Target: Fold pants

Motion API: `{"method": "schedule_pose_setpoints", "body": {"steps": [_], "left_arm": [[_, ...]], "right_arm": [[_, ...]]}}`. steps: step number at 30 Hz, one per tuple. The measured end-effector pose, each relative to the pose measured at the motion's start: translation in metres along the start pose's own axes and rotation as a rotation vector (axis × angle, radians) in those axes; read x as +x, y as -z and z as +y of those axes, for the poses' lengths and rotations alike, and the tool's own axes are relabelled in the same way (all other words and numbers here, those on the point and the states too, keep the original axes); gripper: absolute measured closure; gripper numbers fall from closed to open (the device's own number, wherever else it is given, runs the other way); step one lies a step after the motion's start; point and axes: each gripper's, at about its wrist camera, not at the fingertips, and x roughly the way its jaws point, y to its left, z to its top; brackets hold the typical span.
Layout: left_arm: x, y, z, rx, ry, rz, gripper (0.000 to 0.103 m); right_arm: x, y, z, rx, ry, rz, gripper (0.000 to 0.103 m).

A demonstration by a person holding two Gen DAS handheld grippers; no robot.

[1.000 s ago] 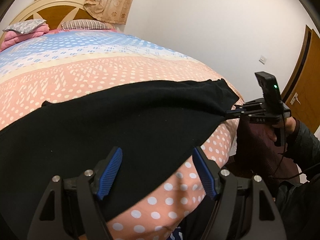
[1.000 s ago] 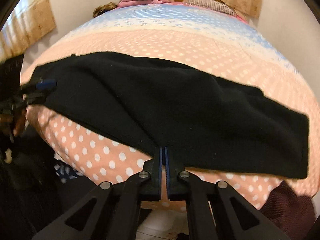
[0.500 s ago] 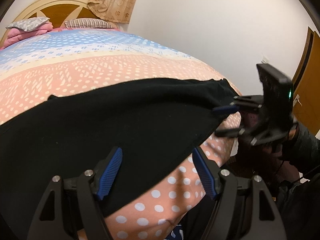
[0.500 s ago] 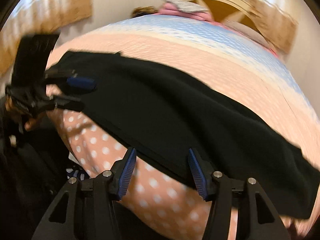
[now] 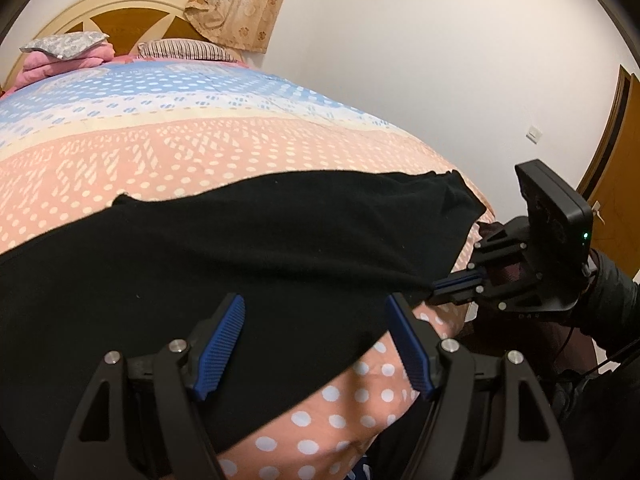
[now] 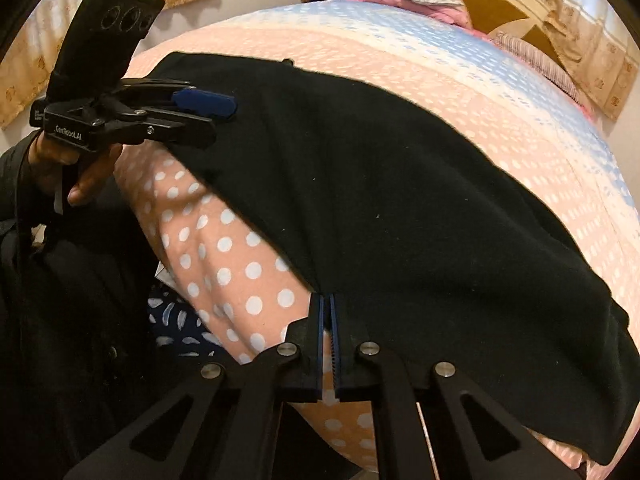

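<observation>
Left wrist view shows the black pants point(image 5: 224, 264) spread as a long dark band across the near end of the bed point(image 5: 248, 136), their lower edge hanging just over the polka-dot side at about 6 o'clock. From where I stand they look laid flat and already doubled leg on leg, though the dark cloth hides any crease, so I cannot be sure of that. No crosswise fold is visible yet.

At the 3 o'clock end of the band, the right hand-held gripper point(image 5: 456, 284) has its blue pads pressed together on the corner of the fabric; in the right wrist view the same right hand-held gripper point(image 6: 325, 316) shows its fingers nearly touching, with the hem pinched at their tips. The left hand-held gripper point(image 5: 316, 344) sits spread wide over the cloth near its lower edge, gripping nothing; seen from the other side, the left hand-held gripper point(image 6: 200, 114) reaches onto the far end of the pants at about 10 o'clock, with one blue pad lying above the fabric.

My judgement: the task is early to midway. One end is secured, the other not yet gripped, and the end-to-end folds all remain.

Beyond, pillows point(image 5: 184, 50) and a wooden headboard point(image 5: 120, 16) sit at 11 o'clock, and a door point(image 5: 616, 168) at 3 o'clock.
</observation>
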Motion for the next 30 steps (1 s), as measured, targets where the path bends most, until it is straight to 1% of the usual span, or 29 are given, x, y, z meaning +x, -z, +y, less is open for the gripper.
{"method": "schedule_pose_setpoints", "body": {"steps": [1, 3, 5, 7, 8, 9, 10, 12, 14, 16, 17, 19, 21, 23, 24, 27, 29, 30], "left_arm": [[-0.001, 0.001, -0.001, 0.002, 0.000, -0.001, 0.028], [-0.003, 0.001, -0.001, 0.005, 0.003, -0.004, 0.028], [-0.004, 0.000, -0.001, 0.005, -0.001, -0.008, 0.028], [-0.005, -0.002, 0.000, 0.006, 0.003, -0.014, 0.028], [-0.004, -0.002, -0.001, 0.009, 0.005, -0.010, 0.028], [-0.002, -0.002, -0.001, 0.013, 0.012, 0.000, 0.028], [0.000, -0.001, -0.002, 0.015, 0.017, 0.010, 0.028], [0.005, 0.001, -0.002, 0.015, 0.018, 0.025, 0.028], [0.007, 0.005, -0.005, 0.013, 0.039, 0.035, 0.028], [0.011, 0.010, -0.006, 0.011, 0.048, 0.053, 0.028], [0.013, 0.012, -0.007, 0.012, 0.049, 0.060, 0.028], [0.014, 0.014, -0.009, 0.020, 0.046, 0.066, 0.028], [0.012, 0.015, -0.007, 0.012, 0.053, 0.065, 0.028], [0.012, 0.016, -0.005, -0.001, 0.064, 0.065, 0.026], [0.012, 0.016, -0.006, 0.001, 0.067, 0.067, 0.025], [0.010, 0.018, -0.012, 0.036, 0.054, 0.077, 0.025], [0.003, 0.017, -0.012, 0.032, 0.063, 0.063, 0.025], [-0.001, 0.018, -0.010, 0.024, 0.062, 0.053, 0.025]], "right_arm": [[0.001, 0.000, 0.001, -0.008, 0.004, 0.004, 0.101], [-0.001, -0.003, -0.003, -0.001, -0.024, 0.008, 0.100], [-0.008, -0.007, -0.009, 0.007, -0.026, -0.030, 0.099], [-0.018, -0.016, -0.023, 0.073, -0.067, -0.066, 0.095], [-0.023, -0.019, -0.031, 0.100, -0.073, -0.081, 0.086], [-0.029, -0.026, -0.042, 0.132, -0.056, -0.114, 0.075], [-0.033, -0.031, -0.052, 0.150, -0.031, -0.139, 0.074], [-0.037, -0.042, -0.072, 0.192, 0.002, -0.161, 0.074], [-0.038, -0.054, -0.104, 0.266, 0.042, -0.178, 0.074], [-0.031, -0.062, -0.125, 0.289, 0.090, -0.155, 0.074], [-0.023, -0.065, -0.137, 0.299, 0.123, -0.128, 0.074], [-0.012, -0.067, -0.146, 0.306, 0.065, -0.092, 0.074], [-0.006, -0.071, -0.146, 0.325, 0.014, -0.102, 0.074], [-0.004, -0.077, -0.141, 0.354, -0.105, -0.126, 0.074], [-0.002, -0.084, -0.136, 0.351, -0.130, -0.135, 0.074], [0.005, -0.099, -0.111, 0.284, -0.154, -0.129, 0.074], [0.004, -0.100, -0.089, 0.237, -0.197, -0.138, 0.074], [0.004, -0.103, -0.082, 0.222, -0.202, -0.136, 0.074]]}}
